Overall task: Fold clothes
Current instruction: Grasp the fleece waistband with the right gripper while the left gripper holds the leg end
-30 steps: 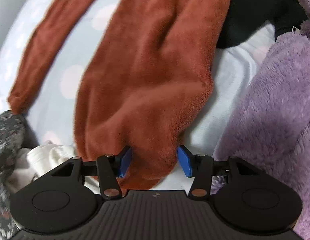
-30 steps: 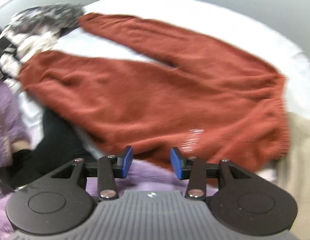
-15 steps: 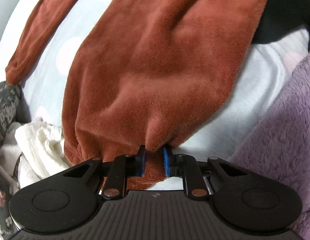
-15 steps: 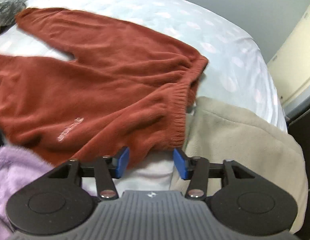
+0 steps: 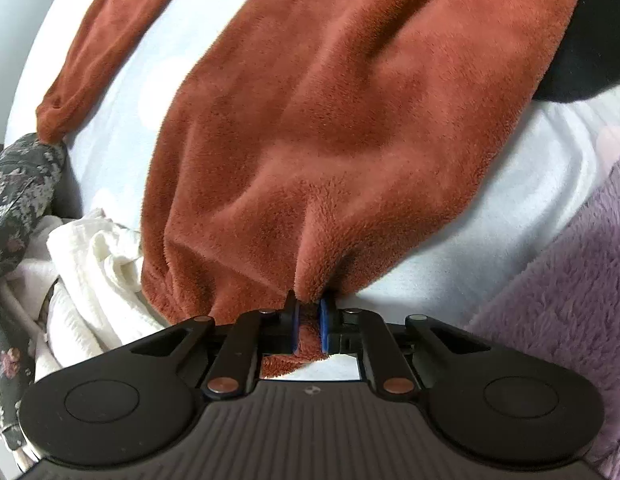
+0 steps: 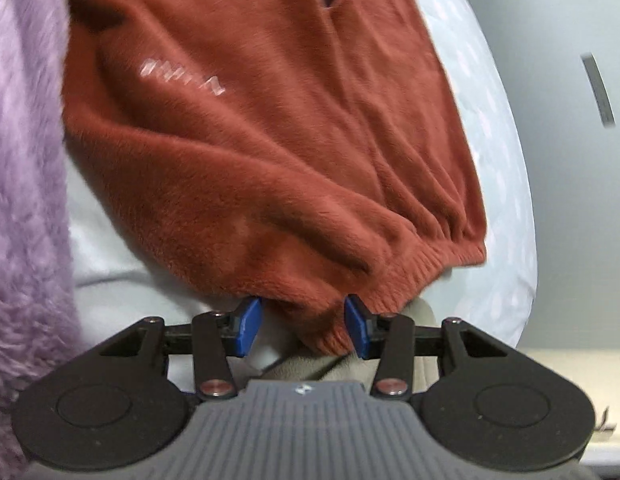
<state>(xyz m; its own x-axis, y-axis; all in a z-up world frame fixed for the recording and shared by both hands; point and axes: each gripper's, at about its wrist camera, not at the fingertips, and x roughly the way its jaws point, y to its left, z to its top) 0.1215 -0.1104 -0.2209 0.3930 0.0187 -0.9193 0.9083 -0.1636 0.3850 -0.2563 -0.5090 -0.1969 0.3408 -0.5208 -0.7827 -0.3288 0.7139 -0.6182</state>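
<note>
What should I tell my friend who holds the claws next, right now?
Left claw: its jaws have just been closing and now pinch a cuff end of the rust fleece sweater.
Right claw: open, with the sweater's ribbed hem between the pads, not pinched yet.
Sweater: spread on the pale dotted bedsheet, with a purple fluffy garment beside it and a beige garment under the hem.
Done: one end gripped.
Left: probably close the right claw on the hem, then fold. No fold shows yet.

Clothes (image 5: 350, 140) on dotted bed (image 5: 122, 128)
</note>
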